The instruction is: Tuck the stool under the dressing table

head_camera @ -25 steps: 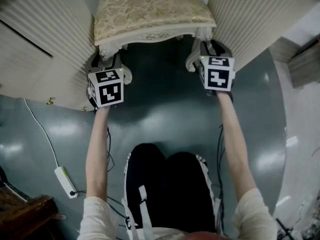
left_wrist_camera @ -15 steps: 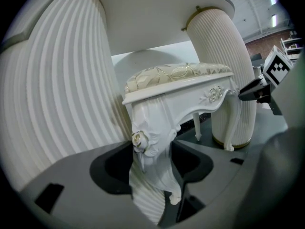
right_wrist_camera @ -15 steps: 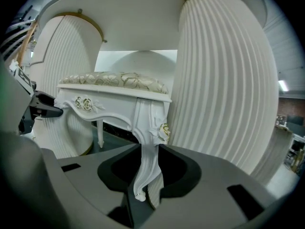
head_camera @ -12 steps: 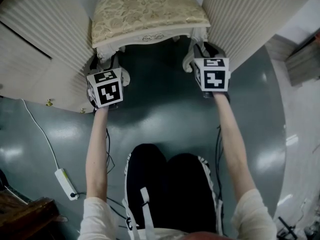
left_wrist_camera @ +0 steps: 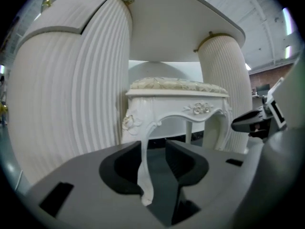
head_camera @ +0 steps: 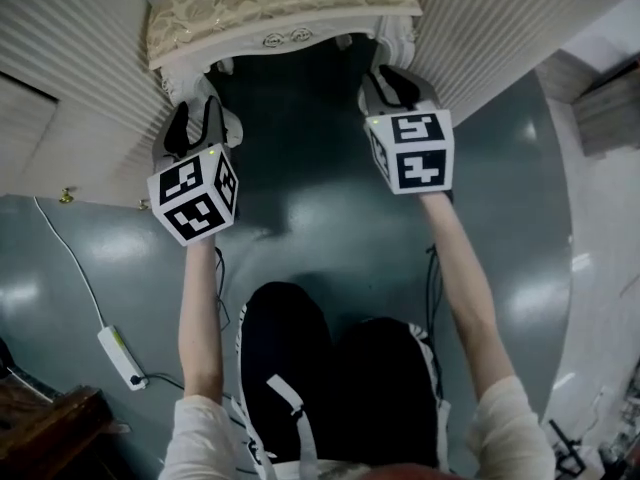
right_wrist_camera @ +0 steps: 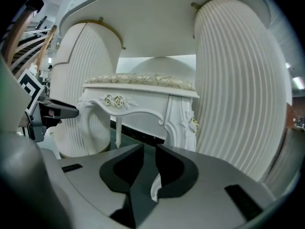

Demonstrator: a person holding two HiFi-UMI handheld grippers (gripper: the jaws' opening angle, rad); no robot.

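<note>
- The stool, white carved wood with a gold-patterned cushion, stands on the floor in the gap between the dressing table's two ribbed pedestals. Its two front legs face the person.
- In both gripper views the dressing table spreads its top above the stool's seat.
- The left gripper has the stool's front left leg between its jaws. The leg lies along the left jaw's inner face, with a clear gap to the right jaw. The jaws stand partly open and have just been closing, without clamping the leg.
- The right gripper reaches the stool's front right leg. The curled foot shows low between the jaws, against the right jaw, with a strip of floor between it and the left jaw. These jaws stand only narrowly apart, have just been closing too, and do not pinch the leg.
- Each gripper's marker cube faces up toward the head camera, and bare forearms run back from both.
- The person's knees, in black trousers, show low in the head view.
- The floor is glossy dark grey-green.
- A white power strip with its cable lies on the floor on the person's left.
</note>
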